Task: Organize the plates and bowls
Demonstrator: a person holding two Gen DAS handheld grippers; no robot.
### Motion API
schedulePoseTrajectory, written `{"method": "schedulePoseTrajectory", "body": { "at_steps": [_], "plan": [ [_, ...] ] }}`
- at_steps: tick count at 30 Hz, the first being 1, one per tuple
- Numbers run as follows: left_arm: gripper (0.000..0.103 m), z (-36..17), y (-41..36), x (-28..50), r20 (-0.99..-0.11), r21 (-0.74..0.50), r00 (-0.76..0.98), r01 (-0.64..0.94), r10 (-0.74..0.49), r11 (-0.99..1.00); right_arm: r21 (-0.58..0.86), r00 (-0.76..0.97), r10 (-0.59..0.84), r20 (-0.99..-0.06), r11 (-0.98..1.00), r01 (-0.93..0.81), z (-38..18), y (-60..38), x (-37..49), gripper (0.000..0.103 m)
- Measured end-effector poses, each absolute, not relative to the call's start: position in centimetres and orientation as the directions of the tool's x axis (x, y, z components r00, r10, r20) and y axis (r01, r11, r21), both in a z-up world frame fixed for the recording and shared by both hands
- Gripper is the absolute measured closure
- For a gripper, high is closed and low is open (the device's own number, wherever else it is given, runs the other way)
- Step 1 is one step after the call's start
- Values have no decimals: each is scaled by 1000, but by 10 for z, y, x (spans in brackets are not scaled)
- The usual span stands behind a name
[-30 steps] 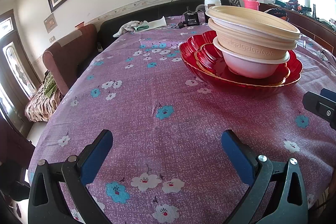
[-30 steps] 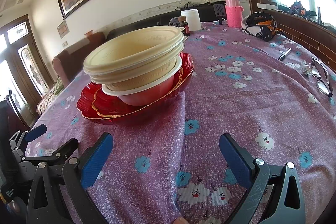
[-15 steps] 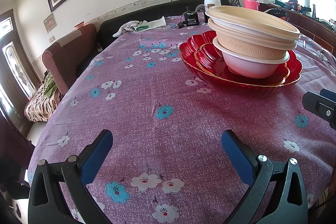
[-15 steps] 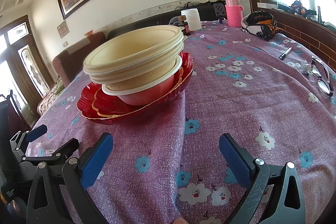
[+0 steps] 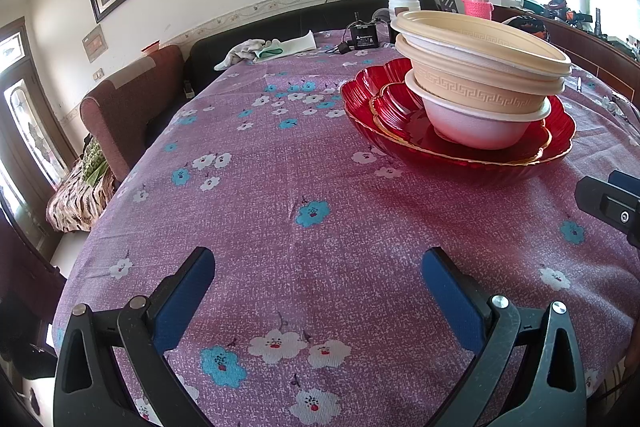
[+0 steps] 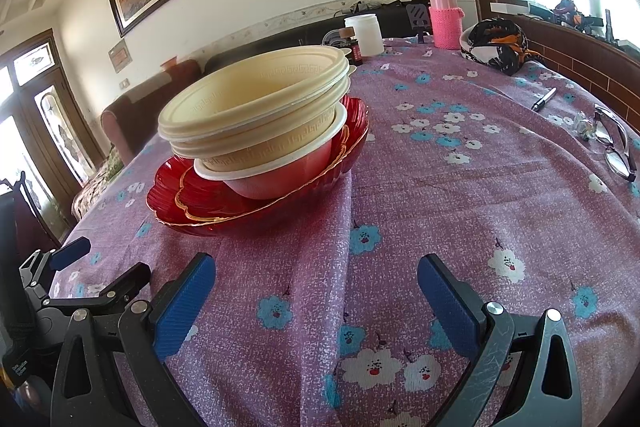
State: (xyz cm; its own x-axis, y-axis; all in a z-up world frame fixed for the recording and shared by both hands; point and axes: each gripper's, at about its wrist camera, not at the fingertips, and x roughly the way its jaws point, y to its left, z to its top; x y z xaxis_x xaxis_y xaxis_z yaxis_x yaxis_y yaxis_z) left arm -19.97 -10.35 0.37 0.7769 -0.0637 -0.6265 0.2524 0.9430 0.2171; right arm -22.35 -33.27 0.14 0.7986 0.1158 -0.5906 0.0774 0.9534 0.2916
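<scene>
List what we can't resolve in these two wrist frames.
- White bowl interior: both views, covered by the beige bowls nested in it.
- Bowl count: both views, rims overlap.
- Black box label: left view, too small.
- Right gripper: left view, cut by edge; left gripper jaws apart.

The left tongs (image 5: pixel 318 277) were spread wide, their blue pads (image 5: pixel 184 297) far apart with nothing between them, and they hung low over the bench, pointing forward. The right tongs (image 6: pixel 316 277) were just as wide, blue pads (image 6: pixel 450 307) apart and empty, in a like pose beside them. Each showed in the other's view: the left tongs at the lower left edge of the right wrist view, and a black and blue part of the right tongs at the right edge of the left wrist view.
</scene>
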Motion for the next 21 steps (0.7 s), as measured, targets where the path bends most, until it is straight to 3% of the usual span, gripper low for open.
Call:
{"method": "schedulePoseTrajectory", "body": {
  "at_steps": [15,21],
  "plan": [
    [0,2,-107,-202,-632,227,773,256,-58,940,293,799,116,-591,953,78,2,-333,-223,1],
    [0,4,-96,-202,-633,171,771,226,-69,959,293,798,117,-591,953,78,2,-333,-223,1]
  ]
}}
